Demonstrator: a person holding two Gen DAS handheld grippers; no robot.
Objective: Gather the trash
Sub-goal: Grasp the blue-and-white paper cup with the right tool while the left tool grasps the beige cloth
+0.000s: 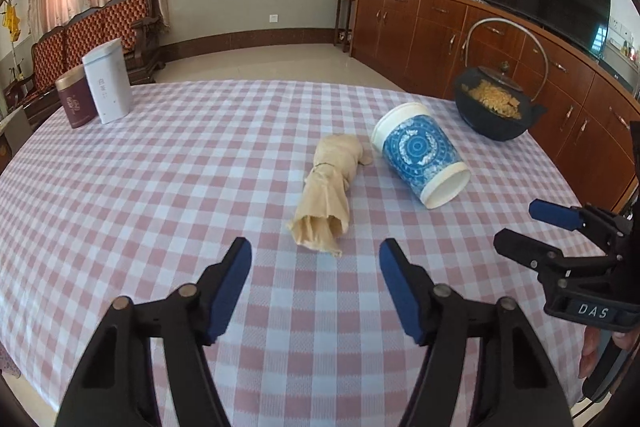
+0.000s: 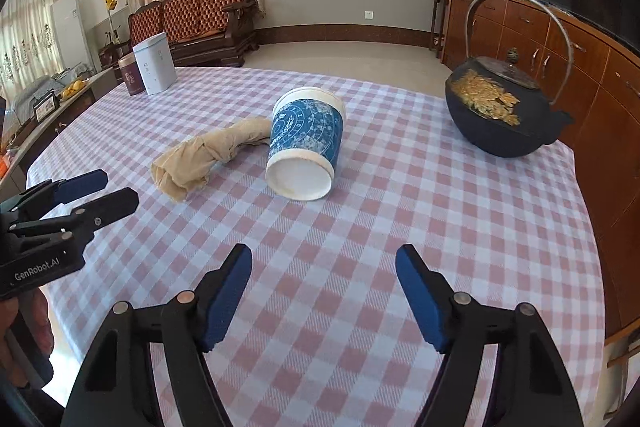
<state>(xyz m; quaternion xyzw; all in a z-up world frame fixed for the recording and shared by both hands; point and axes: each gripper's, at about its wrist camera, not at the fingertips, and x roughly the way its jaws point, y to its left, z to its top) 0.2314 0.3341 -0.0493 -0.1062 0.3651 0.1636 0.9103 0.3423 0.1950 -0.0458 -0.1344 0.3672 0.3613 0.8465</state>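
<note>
Trash lies on our surface (image 1: 120, 211), which has a pink and white checked cloth: a crumpled tan paper wrapper (image 1: 326, 195) and a blue and white paper cup (image 1: 420, 159) tipped on its side. In the right view the wrapper's far end passes behind the cup. The cup's white bottom faces our right tool (image 2: 324, 259).

Our left tool (image 1: 316, 255) hovers just in front of the wrapper's near end, its blue pads about half open with nothing between them. Our right tool is also partly open and holds nothing, a little way back from the cup.

Behind the cup sits a black iron teapot with gold flowers (image 2: 496, 111). Far off stand a white tin box (image 1: 108, 83) and a dark red round tin (image 1: 76, 103), touching each other.
</note>
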